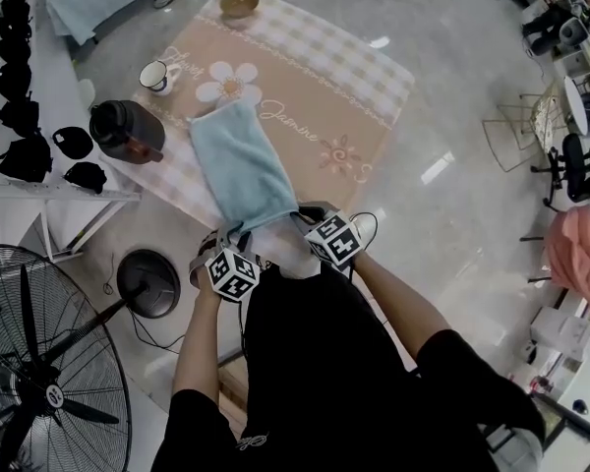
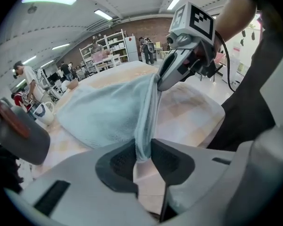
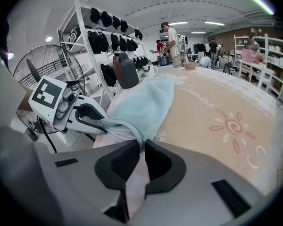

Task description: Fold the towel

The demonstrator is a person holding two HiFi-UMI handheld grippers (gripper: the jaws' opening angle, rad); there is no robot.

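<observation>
You hold one claw in each hand, low in the middle of the head view. Your left claw (image 2: 142, 155) is pinched tight on the blue towel (image 1: 241, 165). In the left gripper view a bunched bit of the towel's near edge hangs down between its two dark pads (image 2: 118, 161), and both pads press on it. Your right claw (image 3: 142, 150) is pinched tight on the towel too. In the right gripper view its jaws are nearly together, with a thin twist of towel squeezed between them.

The two claws sit close beside each other at the near end of the towel. That end is lifted and crumpled. The rest of the towel lies flat on the pink desk cloth (image 1: 315, 77) and runs away from you, up and to the left in the head view.

A dark jug (image 1: 126, 131) stands just left of the towel. A white mug (image 1: 159, 75) stands higher up, near the towel's far end. A small bowl (image 1: 239, 4) sits at the top edge of the cloth, well apart from the towel. A big fan (image 1: 39, 382) stands on the floor at the lower left.
</observation>
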